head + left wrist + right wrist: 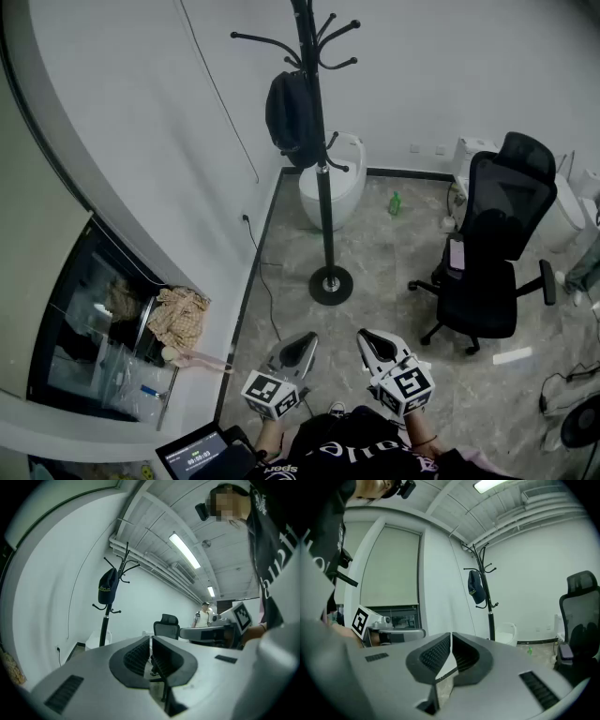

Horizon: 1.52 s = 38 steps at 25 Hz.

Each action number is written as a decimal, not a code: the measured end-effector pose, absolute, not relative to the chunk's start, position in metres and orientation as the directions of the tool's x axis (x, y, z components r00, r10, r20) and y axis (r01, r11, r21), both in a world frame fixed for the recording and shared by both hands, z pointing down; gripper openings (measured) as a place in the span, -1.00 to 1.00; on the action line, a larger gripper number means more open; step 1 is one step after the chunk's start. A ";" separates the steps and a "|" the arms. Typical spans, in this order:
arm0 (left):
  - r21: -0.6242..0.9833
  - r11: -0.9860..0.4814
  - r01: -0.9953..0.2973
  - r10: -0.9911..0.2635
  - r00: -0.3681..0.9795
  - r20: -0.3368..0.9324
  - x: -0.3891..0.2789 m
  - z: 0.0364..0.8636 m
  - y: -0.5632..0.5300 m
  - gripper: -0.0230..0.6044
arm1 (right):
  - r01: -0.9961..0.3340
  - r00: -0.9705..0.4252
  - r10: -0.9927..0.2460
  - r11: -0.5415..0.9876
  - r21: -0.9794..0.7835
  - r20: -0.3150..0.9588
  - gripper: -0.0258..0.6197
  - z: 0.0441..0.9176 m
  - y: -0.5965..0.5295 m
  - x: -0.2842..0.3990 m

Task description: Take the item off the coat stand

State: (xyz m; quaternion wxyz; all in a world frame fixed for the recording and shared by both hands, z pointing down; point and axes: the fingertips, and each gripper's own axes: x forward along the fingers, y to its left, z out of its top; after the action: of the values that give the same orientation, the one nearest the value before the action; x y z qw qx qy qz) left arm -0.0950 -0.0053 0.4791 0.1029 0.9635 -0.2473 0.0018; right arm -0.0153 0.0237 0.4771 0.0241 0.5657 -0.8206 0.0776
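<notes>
My left gripper [304,341] and right gripper [368,340] are pressed together and empty, low in frame. The dark cap [291,117] hangs upper centre on the coat stand [324,211]; a sideways yank could snag it and topple the stand.

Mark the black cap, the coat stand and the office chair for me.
black cap [291,117]: head view, middle of its hanging body.
coat stand [323,202]: head view, on the pole below the cap.
office chair [506,199]: head view, on the backrest.
</notes>
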 end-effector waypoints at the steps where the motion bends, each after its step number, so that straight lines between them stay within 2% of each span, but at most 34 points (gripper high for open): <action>1: 0.201 -0.857 -0.474 -0.472 0.880 0.059 -0.095 0.482 -0.008 -0.91 | -0.936 -0.351 -0.928 0.341 -0.089 0.128 -0.85 0.476 0.023 -0.014; 10: 0.220 -0.849 -0.481 -0.478 0.875 0.069 -0.080 0.488 -0.039 -0.91 | -0.944 -0.326 -0.933 0.315 -0.092 0.152 -0.85 0.482 0.003 0.007; 19: 0.196 -0.813 -0.548 -0.549 0.834 0.051 -0.047 0.475 -0.097 -0.91 | -0.910 -0.411 -0.901 0.398 -0.113 0.137 -0.85 0.484 -0.064 0.039; 28: 0.135 -0.768 -0.626 -0.636 0.770 -0.045 0.003 0.431 -0.183 -0.91 | -0.854 -0.520 -0.850 0.515 -0.066 0.088 -0.85 0.452 -0.150 0.085; 38: 0.021 -0.689 -0.724 -0.721 0.683 -0.119 0.023 0.375 -0.286 -0.90 | -0.808 -0.590 -0.802 0.585 -0.073 0.099 -0.85 0.454 -0.201 0.130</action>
State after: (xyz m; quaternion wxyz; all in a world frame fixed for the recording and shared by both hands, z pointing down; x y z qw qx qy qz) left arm 0.0230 -0.2861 0.3745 -0.0140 0.9171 -0.3939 -0.0591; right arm 0.1304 -0.2006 0.4541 0.0277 0.4522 -0.8898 0.0553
